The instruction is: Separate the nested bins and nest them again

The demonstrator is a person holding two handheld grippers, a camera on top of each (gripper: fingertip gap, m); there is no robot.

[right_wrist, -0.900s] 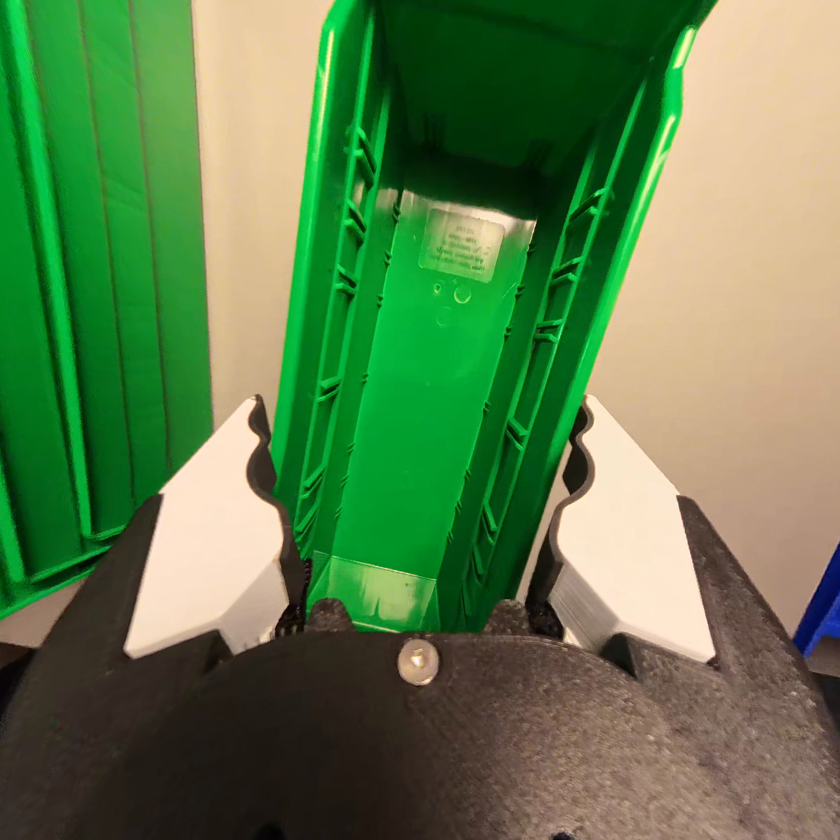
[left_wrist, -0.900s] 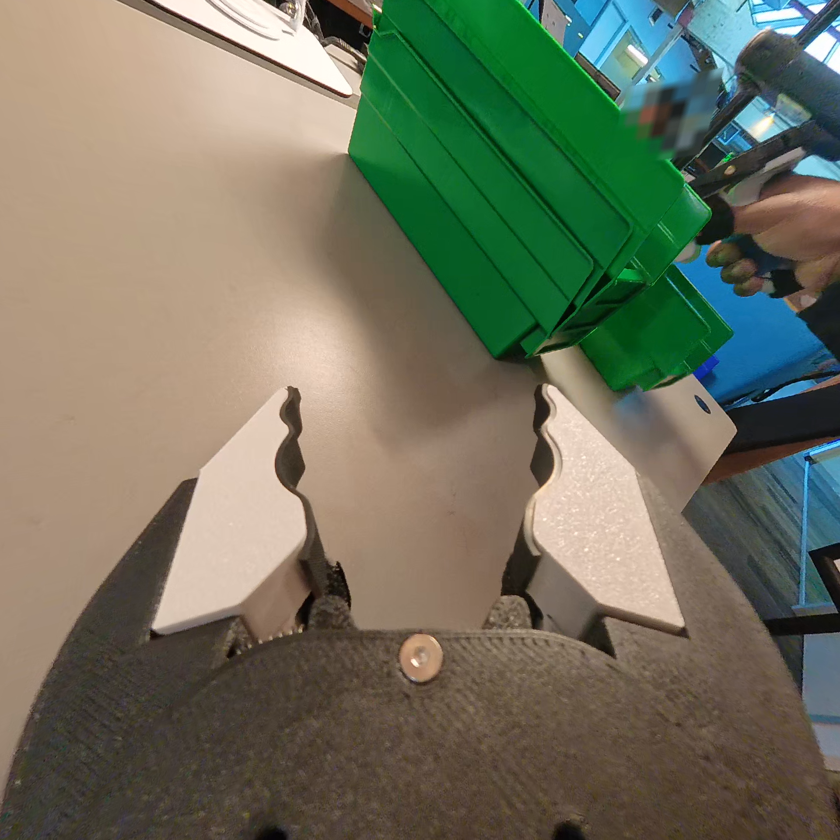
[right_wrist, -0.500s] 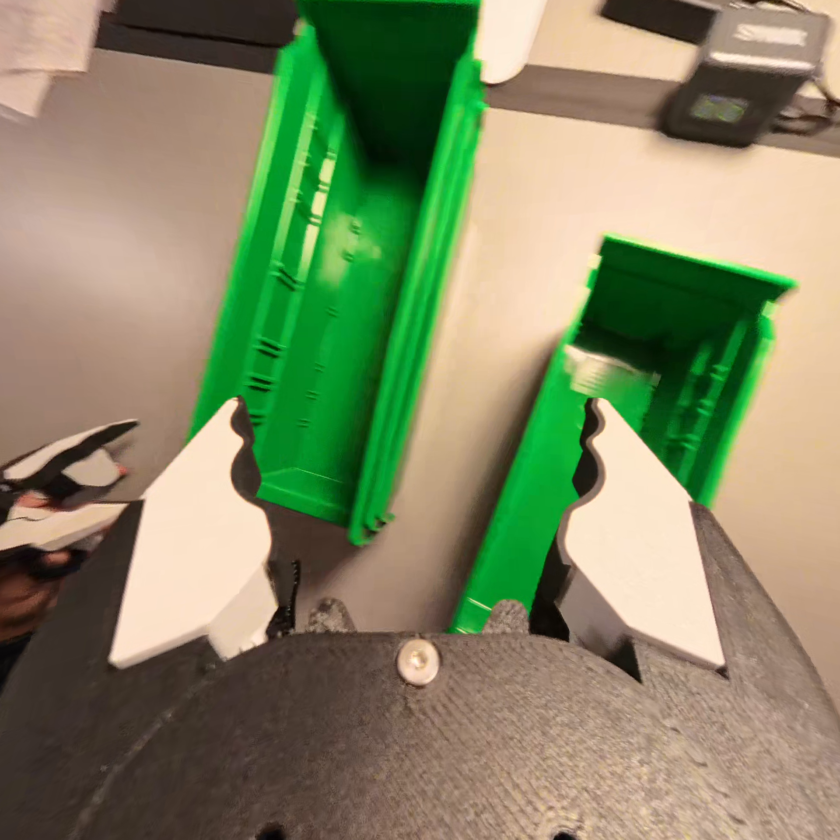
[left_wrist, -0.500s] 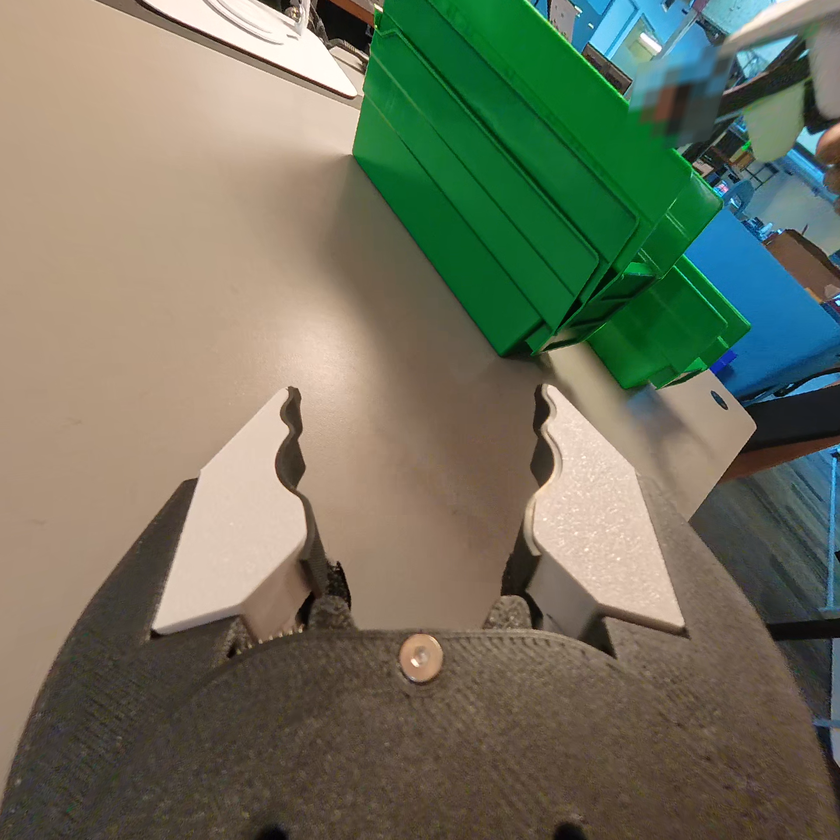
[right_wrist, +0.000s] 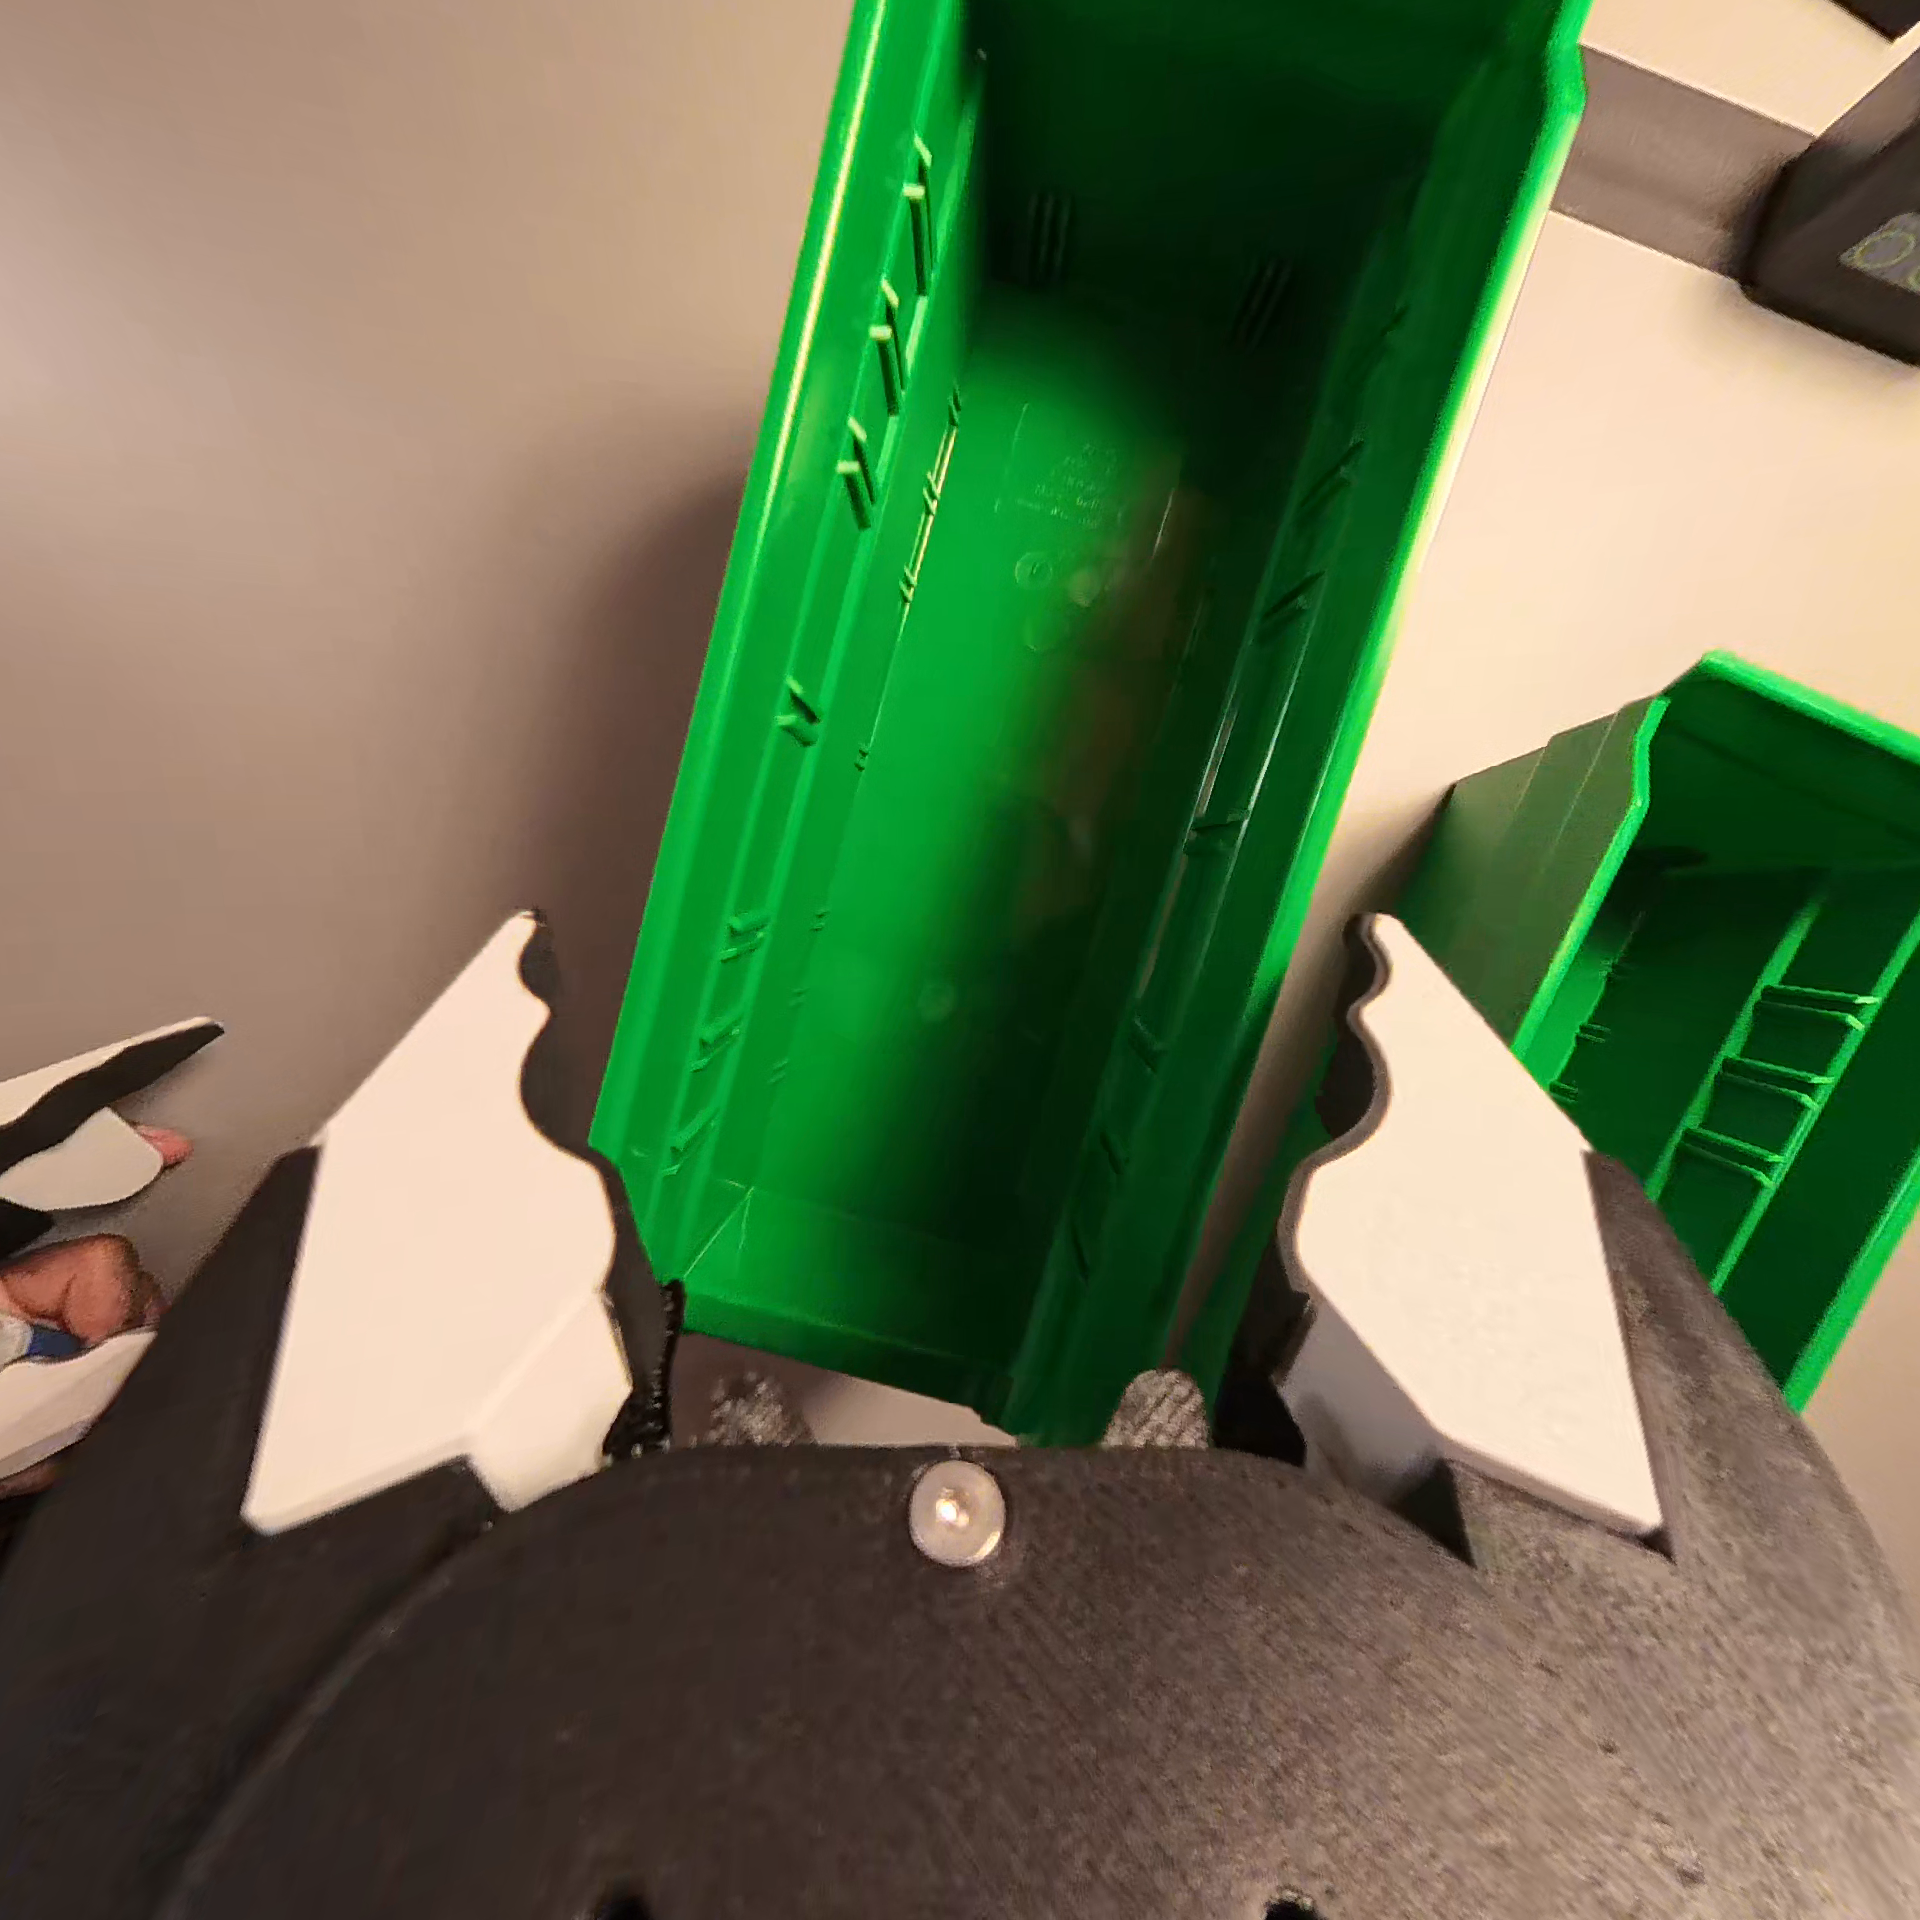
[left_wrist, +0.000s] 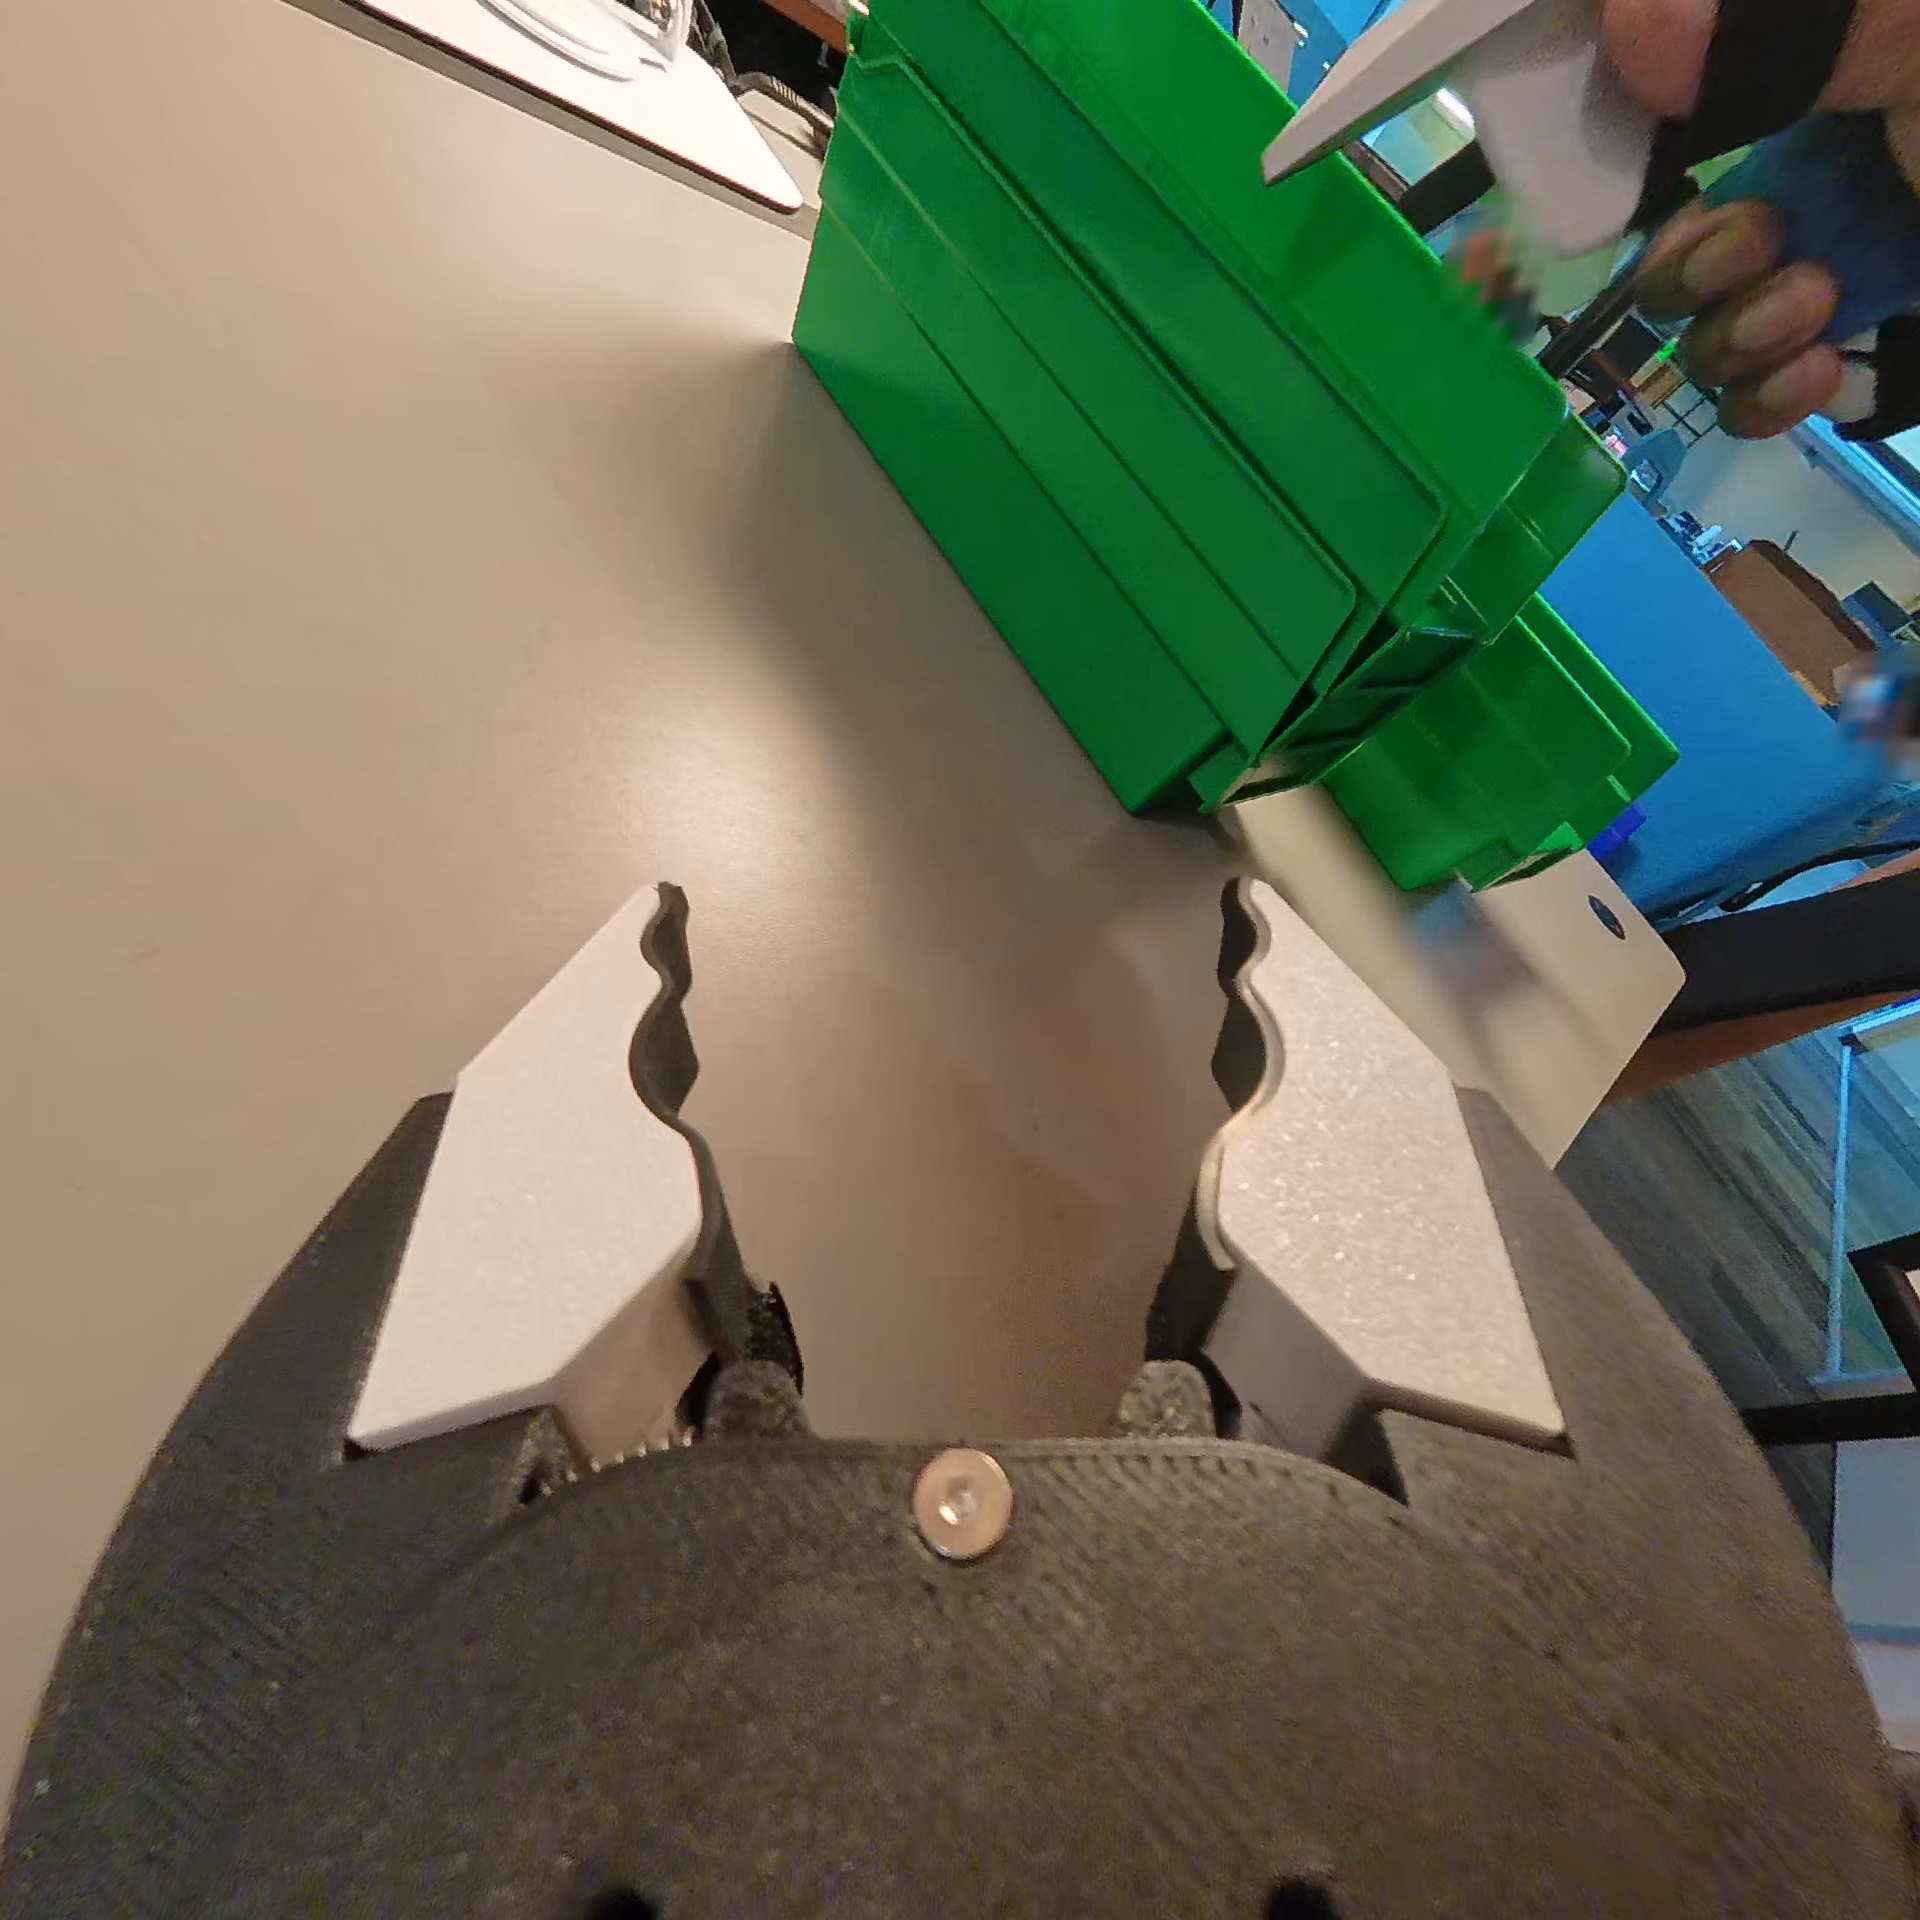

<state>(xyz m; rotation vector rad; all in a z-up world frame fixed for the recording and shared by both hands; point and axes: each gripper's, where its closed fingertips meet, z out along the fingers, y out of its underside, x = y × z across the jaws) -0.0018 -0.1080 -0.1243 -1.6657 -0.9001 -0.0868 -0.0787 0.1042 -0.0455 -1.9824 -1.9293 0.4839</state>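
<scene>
Grey bench (left_wrist: 416,520) carries two green bins (right_wrist: 1039,623) (right_wrist: 1766,987), a moulded mark inside one; left claw (left_wrist: 956,914) and right claw (right_wrist: 945,935) both released.

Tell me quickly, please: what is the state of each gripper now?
Left gripper: open, holding nothing, above bare table.
Right gripper: open wide over a green bin, not gripping it.

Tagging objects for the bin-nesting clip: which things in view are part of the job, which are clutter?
Job: long green bin; second green bin; left gripper and right gripper, both open.

Clutter: white board; black device; blue panel.
</scene>
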